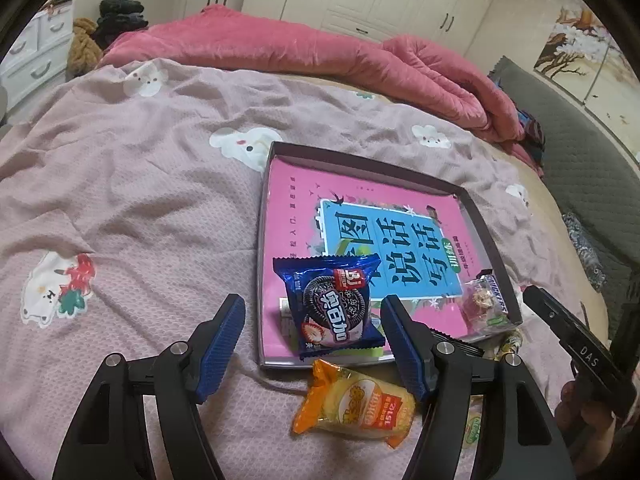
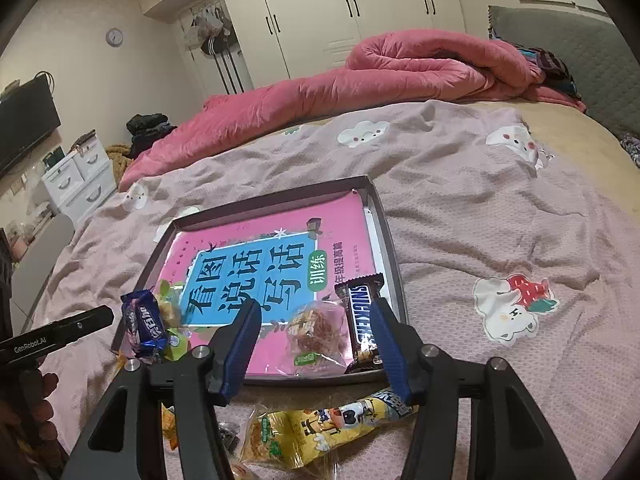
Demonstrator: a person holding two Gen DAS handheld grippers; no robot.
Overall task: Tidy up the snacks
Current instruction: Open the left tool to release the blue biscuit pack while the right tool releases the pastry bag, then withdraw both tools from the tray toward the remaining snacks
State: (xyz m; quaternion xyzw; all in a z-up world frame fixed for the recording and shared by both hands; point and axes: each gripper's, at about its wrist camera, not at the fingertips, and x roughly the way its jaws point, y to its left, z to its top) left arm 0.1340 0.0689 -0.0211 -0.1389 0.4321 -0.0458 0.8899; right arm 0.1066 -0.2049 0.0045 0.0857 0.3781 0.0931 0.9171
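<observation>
Currently, tray (image 1: 476, 200) mid-frame on bed, pink book (image 1: 360, 216) inside, blue cookie pack (image 1: 332, 304) at its near edge, Snickers bar (image 2: 362, 320) lower right, both grippers (image 1: 312, 340) (image 2: 316, 344) released, empty.

A bed (image 2: 460, 208) is covered by a mauve sheet (image 1: 140, 184) printed with white animal figures. A pink quilt (image 2: 400, 68) is bunched along the far side of the bed. A grey padded headboard (image 2: 560, 40) is seen at the right, with a floral picture (image 1: 580, 48) on the wall above it. The far wall is filled by cream wardrobes (image 2: 360, 12) with dark handles. A round clock (image 2: 115, 37) is hung on the left wall, beside a dark screen (image 2: 24, 124). White drawers (image 2: 80, 184) are set below, with dark clothes (image 2: 146, 126) piled nearby. The room is evenly lit.
</observation>
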